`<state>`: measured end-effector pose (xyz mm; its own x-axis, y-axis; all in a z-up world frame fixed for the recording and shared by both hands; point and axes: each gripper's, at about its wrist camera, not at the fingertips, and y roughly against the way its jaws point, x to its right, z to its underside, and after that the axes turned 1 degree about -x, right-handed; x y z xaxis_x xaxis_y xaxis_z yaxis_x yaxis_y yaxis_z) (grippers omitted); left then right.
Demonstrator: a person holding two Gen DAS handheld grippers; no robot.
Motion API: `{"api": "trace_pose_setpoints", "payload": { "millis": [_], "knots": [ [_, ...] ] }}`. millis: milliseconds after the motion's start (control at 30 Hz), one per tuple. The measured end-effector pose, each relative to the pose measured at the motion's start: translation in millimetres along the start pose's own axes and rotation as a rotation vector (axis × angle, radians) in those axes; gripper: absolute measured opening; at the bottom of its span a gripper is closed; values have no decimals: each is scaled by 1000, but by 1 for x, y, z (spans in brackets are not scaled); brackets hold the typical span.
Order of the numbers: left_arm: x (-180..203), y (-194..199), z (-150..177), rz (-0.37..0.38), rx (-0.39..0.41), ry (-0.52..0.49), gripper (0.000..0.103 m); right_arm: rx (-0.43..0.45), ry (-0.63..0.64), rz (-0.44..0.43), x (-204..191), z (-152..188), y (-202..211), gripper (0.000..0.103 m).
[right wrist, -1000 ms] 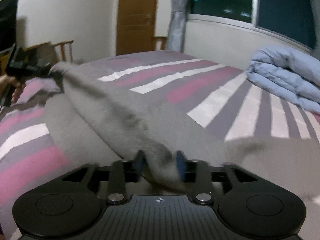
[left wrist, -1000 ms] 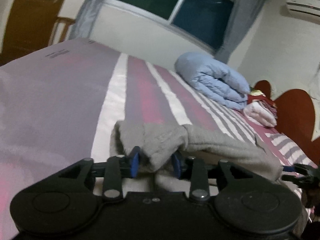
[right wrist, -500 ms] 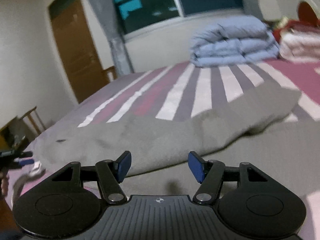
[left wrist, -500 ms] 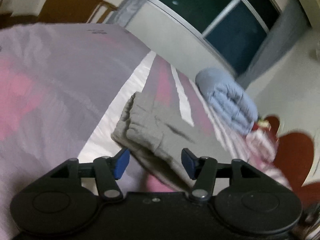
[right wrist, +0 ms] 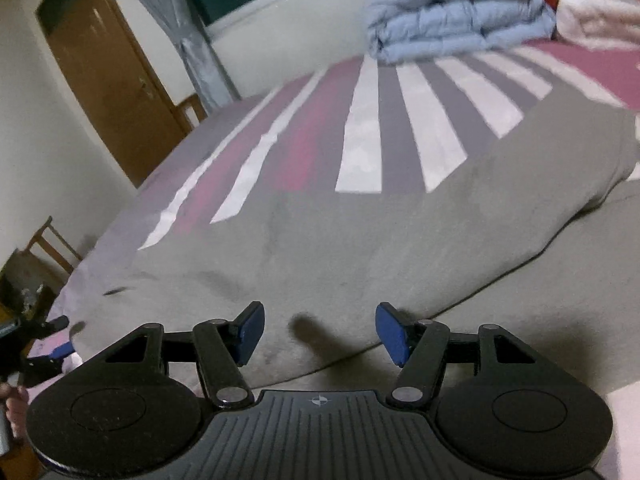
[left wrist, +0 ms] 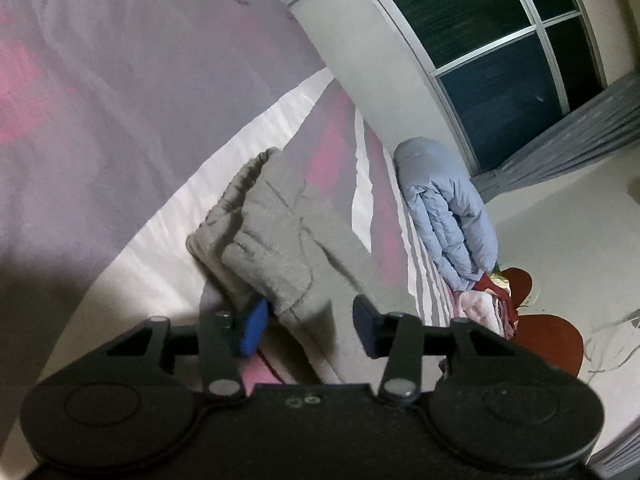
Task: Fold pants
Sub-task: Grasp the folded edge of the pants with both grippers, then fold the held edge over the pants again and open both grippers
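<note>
The gray sweatpants (left wrist: 276, 240) lie spread on the striped bedsheet (left wrist: 120, 128), a bed cover banded in pink, white and gray-purple. In the left wrist view their gathered elastic waistband (left wrist: 236, 188) sits at the far end of the cloth, on a white stripe, and the fabric runs back toward the camera in soft wrinkles. The left gripper (left wrist: 306, 326) hangs just above the near edge of the cloth with its blue-padded fingers (left wrist: 252, 328) spread wide apart and nothing between them; the left pad appears to brush the fabric edge, though the angle makes contact hard to judge.

In the right wrist view the sweatpants (right wrist: 360, 248) look doubled over: an upper layer ends in a rounded fold line that runs from lower left to upper right, resting on a lower layer nearer the camera. The right gripper (right wrist: 320, 332) hovers over that fold line, its fingers (right wrist: 394, 334) likewise parted and empty, casting a small dark shadow on the cloth between them. At the far left of this view the left gripper (right wrist: 44, 344) shows at the edge of the cloth.

Beyond the pants, a folded light-blue comforter (right wrist: 460, 8) sits at the far side of the bed below a dark window (left wrist: 512, 60) with gray curtains (right wrist: 192, 40). A stack of pink and red blankets (left wrist: 486, 306) lies next to the comforter, and a brown wooden door (right wrist: 108, 80) stands on the left wall.
</note>
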<state>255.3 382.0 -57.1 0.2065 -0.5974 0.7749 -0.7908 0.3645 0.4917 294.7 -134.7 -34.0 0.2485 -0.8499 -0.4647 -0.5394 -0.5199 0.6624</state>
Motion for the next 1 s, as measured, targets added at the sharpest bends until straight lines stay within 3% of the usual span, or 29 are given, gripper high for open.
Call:
{"api": "trace_pose_setpoints", "payload": {
  "millis": [100, 200, 500, 567, 600, 700, 767, 900, 933, 967, 1000],
  "knots": [
    [-2, -6, -1, -31, -8, 5, 20, -68, -102, -27, 9, 0, -17, 63],
    [-1, -3, -1, -23, 10, -6, 19, -92, -219, -90, 20, -1, -18, 63],
    [6, -4, 1, -58, 20, -82, 19, -96, -232, -49, 17, -3, -27, 62],
    [10, -4, 2, -84, 33, -113, 17, -88, -227, -29, 17, -3, -30, 16],
    [13, -5, 0, -89, 38, -117, 16, -82, -233, -35, 18, -5, -31, 14],
    [37, -8, -17, -45, 75, -177, 14, 6, -201, -91, 13, -26, -22, 11],
    [63, -6, -32, 9, 128, -242, 14, 112, -151, -128, 3, -45, 0, 11],
    [80, 10, -31, 216, 287, -326, 14, 364, -50, -218, -5, -47, 55, 11],
    [73, 10, -24, 222, 295, -352, 14, 397, -19, -222, -3, -35, 60, 11],
    [60, 3, -18, 175, 258, -355, 14, 405, 29, -205, 0, -19, 58, 11],
    [41, -10, -12, 56, 173, -319, 14, 347, 50, -175, 4, -2, 43, 11]
  ]
}}
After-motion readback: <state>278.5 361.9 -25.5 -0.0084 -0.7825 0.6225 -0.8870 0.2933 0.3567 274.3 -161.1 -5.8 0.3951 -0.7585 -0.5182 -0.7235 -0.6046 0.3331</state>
